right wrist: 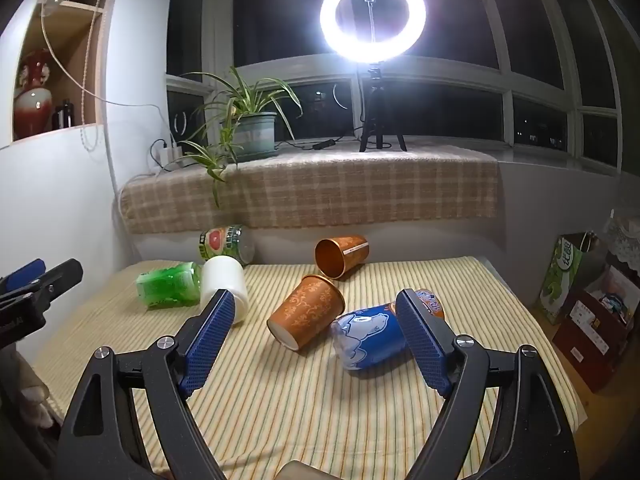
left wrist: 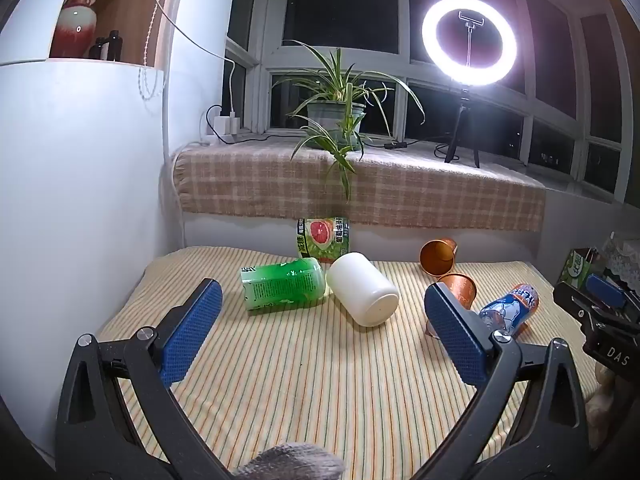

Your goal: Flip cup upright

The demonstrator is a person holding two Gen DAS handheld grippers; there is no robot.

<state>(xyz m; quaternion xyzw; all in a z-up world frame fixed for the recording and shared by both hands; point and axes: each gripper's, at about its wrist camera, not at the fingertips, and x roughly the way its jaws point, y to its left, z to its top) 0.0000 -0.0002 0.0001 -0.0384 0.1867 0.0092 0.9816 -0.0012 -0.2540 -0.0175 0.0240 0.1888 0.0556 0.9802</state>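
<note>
Several cups and bottles lie on their sides on a striped cloth. A white cup (left wrist: 362, 289) (right wrist: 225, 286) lies with its base toward me. Beside it lies a green bottle (left wrist: 282, 286) (right wrist: 168, 284). Two orange paper cups lie tipped: the nearer one (right wrist: 306, 312) (left wrist: 459, 286) and the farther one (right wrist: 340, 255) (left wrist: 438, 255). A blue cup with a bear print (right wrist: 370, 336) (left wrist: 510, 308) lies at the right. My left gripper (left wrist: 322, 332) is open and empty, in front of the white cup. My right gripper (right wrist: 316, 344) is open and empty, in front of the near orange cup.
A grapefruit-label bottle (left wrist: 323, 238) (right wrist: 224, 244) lies at the back by the checked ledge (right wrist: 312, 192). A potted plant (left wrist: 336, 116) and a ring light (right wrist: 372, 20) stand on the ledge. Boxes (right wrist: 588, 304) sit right of the table. A white wall (left wrist: 80, 200) is at the left.
</note>
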